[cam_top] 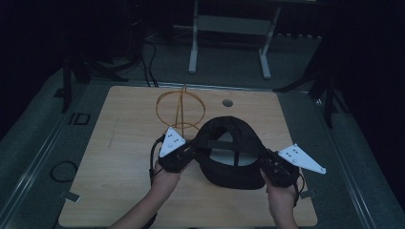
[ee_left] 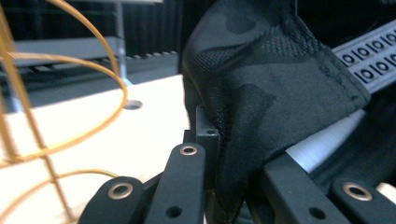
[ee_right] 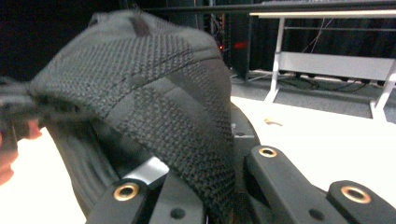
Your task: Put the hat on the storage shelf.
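A black cap (cam_top: 232, 152) sits upside down near the middle of the wooden table (cam_top: 119, 186), its opening facing up, with a gold wire stand (cam_top: 180, 110) just behind its left side. From the high view, the left gripper (cam_top: 188, 151) meets the cap's left edge and the right gripper (cam_top: 265, 162) meets its right edge, so the cap hangs between them.

The left gripper view adds what the high view cannot: the cap's fabric (ee_left: 261, 93) is pinched between the two black jaws, which are nearly closed on the cloth, and a pale band with printed marks (ee_left: 369, 51) runs inside the cap. The wire stand (ee_left: 60, 93) curves to the left of the cap there.

The right gripper view shows the woven texture of the cap (ee_right: 159, 107), its rim folded down between that gripper's jaws, which are likewise drawn in on the cloth.

Both hands (cam_top: 165, 181) come in from the table's near edge, forearms angled inward toward the cap, the right hand (cam_top: 282, 195) gripping its tool from below.
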`<move>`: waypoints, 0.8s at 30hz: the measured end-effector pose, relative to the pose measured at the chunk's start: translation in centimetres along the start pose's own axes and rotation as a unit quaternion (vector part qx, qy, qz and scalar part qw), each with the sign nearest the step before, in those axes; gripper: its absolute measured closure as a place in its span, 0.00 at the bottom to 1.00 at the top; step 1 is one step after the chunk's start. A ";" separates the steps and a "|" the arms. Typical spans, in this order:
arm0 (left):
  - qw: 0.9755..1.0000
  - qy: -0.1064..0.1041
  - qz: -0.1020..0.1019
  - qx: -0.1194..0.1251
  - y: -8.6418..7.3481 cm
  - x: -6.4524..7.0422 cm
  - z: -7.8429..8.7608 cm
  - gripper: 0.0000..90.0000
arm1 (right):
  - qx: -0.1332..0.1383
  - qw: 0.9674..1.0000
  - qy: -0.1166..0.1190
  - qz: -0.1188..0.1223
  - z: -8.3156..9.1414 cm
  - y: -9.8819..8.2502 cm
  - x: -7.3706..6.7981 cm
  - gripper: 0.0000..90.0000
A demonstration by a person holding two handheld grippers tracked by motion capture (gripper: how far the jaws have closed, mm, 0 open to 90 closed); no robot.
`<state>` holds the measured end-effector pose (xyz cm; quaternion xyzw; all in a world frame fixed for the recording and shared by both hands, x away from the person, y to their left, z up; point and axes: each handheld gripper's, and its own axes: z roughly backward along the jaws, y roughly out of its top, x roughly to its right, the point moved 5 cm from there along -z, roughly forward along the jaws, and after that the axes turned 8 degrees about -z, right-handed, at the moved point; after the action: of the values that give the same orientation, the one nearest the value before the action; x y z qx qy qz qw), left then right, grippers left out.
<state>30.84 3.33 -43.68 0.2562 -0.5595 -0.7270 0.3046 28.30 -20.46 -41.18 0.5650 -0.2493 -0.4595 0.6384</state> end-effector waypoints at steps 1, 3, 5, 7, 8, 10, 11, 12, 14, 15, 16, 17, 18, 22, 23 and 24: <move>1.000 0.007 -0.006 0.001 0.3 0.0 0.1 0.98 | -0.002 1.000 0.001 -0.001 0.0 -0.2 0.0 0.98; 1.000 0.011 -0.014 0.000 0.7 0.2 0.2 0.98 | -0.010 1.000 0.001 -0.005 0.1 -0.9 0.1 0.98; 1.000 0.010 -0.015 -0.004 0.9 0.2 0.2 0.98 | -0.014 1.000 0.002 -0.006 0.1 -1.2 0.1 0.98; 1.000 0.007 -0.014 -0.005 1.0 0.3 0.1 0.98 | -0.015 1.000 0.002 -0.006 0.1 -1.3 0.1 0.98; 1.000 0.008 -0.014 -0.007 1.1 0.3 0.2 0.98 | -0.016 1.000 0.001 -0.005 0.1 -1.5 0.1 0.97; 1.000 0.004 -0.010 -0.009 1.1 0.3 0.2 0.98 | -0.020 1.000 0.004 -0.009 0.0 -1.8 0.0 0.95; 1.000 0.003 -0.006 -0.007 1.2 0.2 0.2 0.98 | -0.020 1.000 0.013 -0.015 0.2 -1.9 0.0 0.89; 1.000 0.002 -0.005 -0.007 1.3 0.2 0.3 0.98 | -0.020 1.000 0.013 -0.015 0.2 -1.9 0.0 0.89; 1.000 -0.001 -0.001 -0.003 1.6 0.1 0.4 0.98 | -0.020 1.000 0.014 -0.010 0.4 -1.9 -0.1 0.84; 1.000 0.001 -0.006 -0.002 1.7 0.1 0.4 0.98 | -0.020 1.000 0.021 -0.011 0.7 -1.9 -0.3 0.80; 1.000 0.001 -0.007 0.000 1.8 0.1 0.5 0.98 | -0.022 0.999 0.029 -0.009 0.9 -1.8 -0.4 0.76; 1.000 0.001 -0.008 0.004 2.1 0.2 0.6 0.98 | -0.028 0.999 0.039 -0.001 1.3 -1.8 -0.6 0.66; 1.000 0.001 -0.009 0.005 2.2 0.3 0.6 0.98 | -0.028 0.999 0.039 -0.001 1.3 -1.8 -0.6 0.66; 1.000 0.000 -0.021 0.009 2.9 0.6 0.8 0.98 | -0.056 0.996 0.069 0.008 1.9 -2.5 -1.1 0.55; 1.000 -0.002 -0.028 0.008 3.0 0.6 0.9 0.98 | -0.066 0.994 0.081 0.015 2.2 -3.0 -1.3 0.52; 1.000 0.000 -0.030 0.010 3.1 0.7 0.9 0.98 | -0.066 0.994 0.081 0.015 2.2 -3.0 -1.3 0.52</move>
<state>30.21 2.85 -40.44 0.2758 -0.5592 -0.7299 0.2800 24.97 -20.24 -43.27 0.5534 -0.1746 -0.4184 0.6987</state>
